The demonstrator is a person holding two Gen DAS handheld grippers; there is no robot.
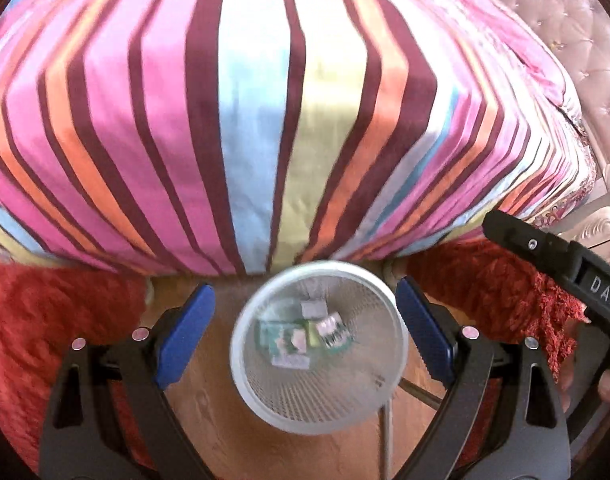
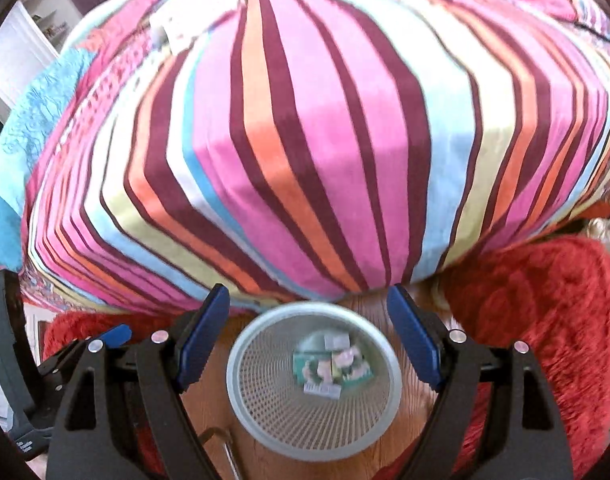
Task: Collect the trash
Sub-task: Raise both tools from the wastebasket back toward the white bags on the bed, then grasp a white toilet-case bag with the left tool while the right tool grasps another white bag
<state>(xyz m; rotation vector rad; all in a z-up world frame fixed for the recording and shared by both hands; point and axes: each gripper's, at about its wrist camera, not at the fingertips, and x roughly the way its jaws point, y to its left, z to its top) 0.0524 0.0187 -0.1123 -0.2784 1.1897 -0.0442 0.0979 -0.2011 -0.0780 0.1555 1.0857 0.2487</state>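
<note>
While both grippers (image 1: 305,332) (image 2: 308,336) gape empty — wrappers (image 1: 301,334) lie in bin (image 1: 265,300)

Left gripper (image 1: 305,334) and right gripper (image 2: 308,334) wide apart, empty, angled downward.

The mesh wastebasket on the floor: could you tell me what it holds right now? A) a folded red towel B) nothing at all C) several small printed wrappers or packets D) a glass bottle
C: the wastebasket shows several small green and pink wrappers lying at its bottom, seen again from the right wrist view.
</note>
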